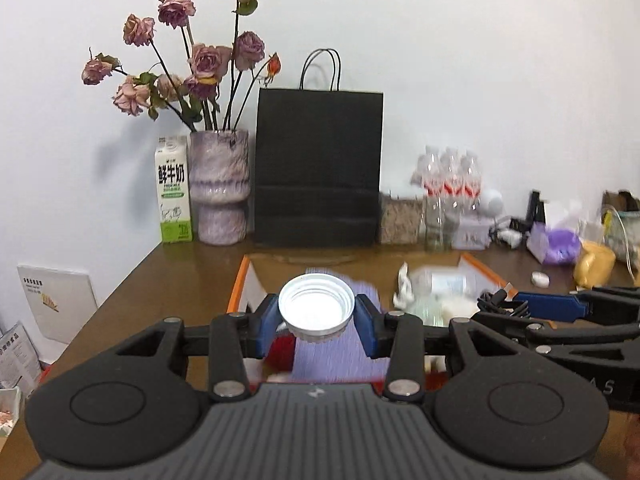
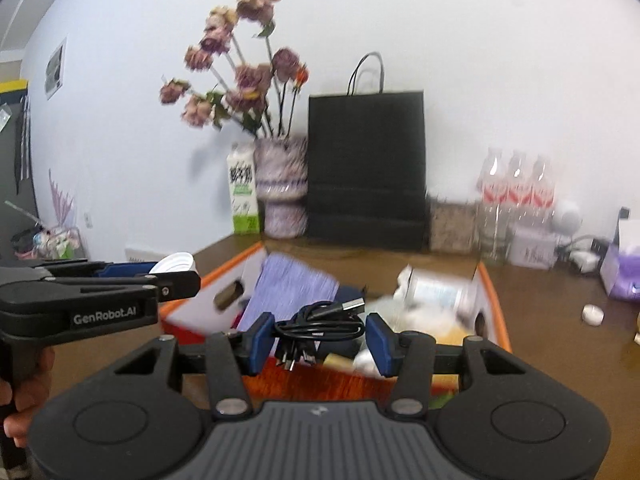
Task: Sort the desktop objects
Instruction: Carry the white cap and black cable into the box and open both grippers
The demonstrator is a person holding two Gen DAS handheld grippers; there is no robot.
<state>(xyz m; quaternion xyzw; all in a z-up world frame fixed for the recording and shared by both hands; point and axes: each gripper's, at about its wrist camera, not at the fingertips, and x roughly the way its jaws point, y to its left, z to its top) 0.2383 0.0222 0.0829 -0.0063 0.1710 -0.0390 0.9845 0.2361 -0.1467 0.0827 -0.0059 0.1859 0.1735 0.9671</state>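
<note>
A white screw cap (image 1: 316,307), its open side facing the camera, is clamped between the blue pads of my left gripper (image 1: 317,322), which is shut on it above the orange-rimmed box (image 1: 237,285). The cap (image 2: 173,263) also shows in the right wrist view, at the tip of that gripper at far left. My right gripper (image 2: 320,336) is shut on a coiled black USB cable (image 2: 320,322), whose plug sticks out towards the upper right. Both hover over the box (image 2: 494,300), which holds a purple notebook (image 2: 290,288), a plastic bottle (image 2: 438,292) and other small items.
Along the back wall stand a milk carton (image 1: 174,190), a vase of dried roses (image 1: 219,188), a black paper bag (image 1: 318,168) and several water bottles (image 1: 450,178). Purple and yellow items (image 1: 560,246) and a small white object (image 1: 540,279) lie on the brown table at right. A hand (image 2: 20,396) holds the left gripper's handle.
</note>
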